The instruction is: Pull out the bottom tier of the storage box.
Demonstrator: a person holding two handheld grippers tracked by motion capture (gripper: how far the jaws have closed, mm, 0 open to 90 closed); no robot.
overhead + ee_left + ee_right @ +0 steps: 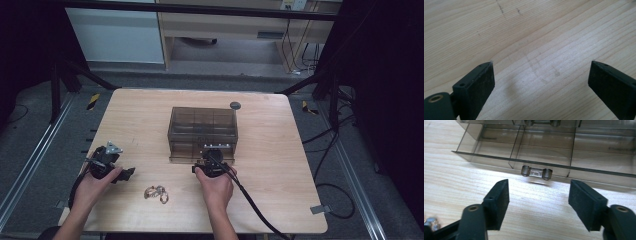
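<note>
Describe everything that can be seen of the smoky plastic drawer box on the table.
The drawer box is smoky, see-through plastic and stands upright near the middle of the wooden table. Its bottom drawer is pulled out; dividers split it into compartments, which look empty. A clear bar handle sits on the drawer's front. The right gripper, open, faces that handle without touching it.

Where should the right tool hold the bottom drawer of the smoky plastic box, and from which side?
Probably at the clear handle on the drawer front, coming from the person's side. In the right gripper view the handle stands out from the front wall, and the right tool already faces it with its jaws open wider than the handle.
</note>
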